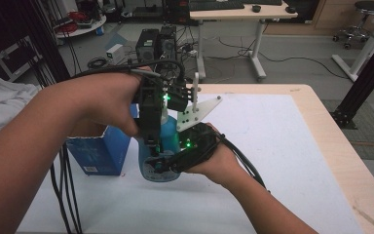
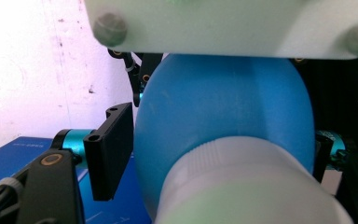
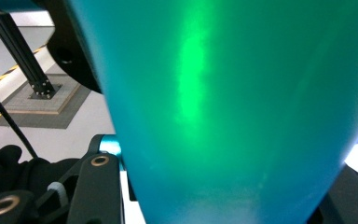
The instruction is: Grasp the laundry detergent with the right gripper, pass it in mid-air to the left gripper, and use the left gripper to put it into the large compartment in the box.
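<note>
A blue plastic bottle (image 1: 169, 132) with a white cap (image 2: 242, 186) stands upright on the white table (image 1: 272, 161), left of the middle. My left gripper (image 1: 152, 144) comes down from above, its black jaws on either side of the bottle's rounded shoulder (image 2: 223, 107), pads against it. My right gripper (image 1: 168, 165) reaches in from the right and is shut on the lower body of the bottle (image 3: 223, 102), which blocks most of the right gripper view. The white three-cornered plate (image 1: 199, 113) sits just above the right hand.
An open blue cardboard box (image 1: 100, 148) stands right beside the bottle on its left. Black cables (image 1: 68, 195) hang at the table's left edge. The wooden table rim (image 1: 341, 146) runs along the right. Computer towers (image 1: 156, 44) sit on the floor beyond.
</note>
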`<move>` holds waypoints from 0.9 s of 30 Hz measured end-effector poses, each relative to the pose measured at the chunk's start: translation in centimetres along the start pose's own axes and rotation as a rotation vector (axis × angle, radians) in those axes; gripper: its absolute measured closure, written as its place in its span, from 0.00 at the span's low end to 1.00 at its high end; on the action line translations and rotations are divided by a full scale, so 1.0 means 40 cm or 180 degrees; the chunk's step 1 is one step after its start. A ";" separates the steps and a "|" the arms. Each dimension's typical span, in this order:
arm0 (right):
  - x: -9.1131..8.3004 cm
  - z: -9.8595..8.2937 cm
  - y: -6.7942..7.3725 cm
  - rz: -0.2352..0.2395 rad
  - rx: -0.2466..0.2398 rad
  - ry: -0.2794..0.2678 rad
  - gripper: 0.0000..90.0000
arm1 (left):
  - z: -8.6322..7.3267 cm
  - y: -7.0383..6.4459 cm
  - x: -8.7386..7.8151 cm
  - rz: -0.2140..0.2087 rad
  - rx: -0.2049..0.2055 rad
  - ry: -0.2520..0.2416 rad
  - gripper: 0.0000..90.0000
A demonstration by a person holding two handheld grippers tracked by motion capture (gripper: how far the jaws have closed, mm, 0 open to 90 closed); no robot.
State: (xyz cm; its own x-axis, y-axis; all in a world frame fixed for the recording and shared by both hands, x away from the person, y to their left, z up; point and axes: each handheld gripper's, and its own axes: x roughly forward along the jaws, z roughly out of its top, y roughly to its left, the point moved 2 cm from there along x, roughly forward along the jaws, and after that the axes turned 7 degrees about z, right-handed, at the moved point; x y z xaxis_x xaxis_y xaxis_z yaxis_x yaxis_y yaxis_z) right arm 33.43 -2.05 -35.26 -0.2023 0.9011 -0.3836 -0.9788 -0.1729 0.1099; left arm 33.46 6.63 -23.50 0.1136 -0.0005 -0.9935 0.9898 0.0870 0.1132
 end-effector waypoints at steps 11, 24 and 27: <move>-0.001 -0.001 -0.003 -0.0003 0.0012 -0.0018 0.52 | 0.004 -0.001 0.001 -0.0008 0.0036 0.0007 0.38; -0.004 -0.003 0.000 -0.0001 0.0003 -0.0031 0.51 | 0.008 -0.009 -0.001 -0.0033 0.0015 0.0015 0.44; -0.005 -0.004 0.003 0.0004 -0.0014 -0.0024 0.50 | 0.009 -0.013 -0.001 -0.0057 0.0010 0.0011 0.44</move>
State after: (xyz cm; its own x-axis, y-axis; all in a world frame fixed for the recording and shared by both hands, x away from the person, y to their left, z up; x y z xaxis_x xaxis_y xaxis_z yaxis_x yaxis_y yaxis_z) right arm 33.36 -2.30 -35.31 -0.2033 0.9038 -0.3766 -0.9787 -0.1758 0.1064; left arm 32.95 6.21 -23.53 0.0957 0.0014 -0.9954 0.9919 0.0838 0.0955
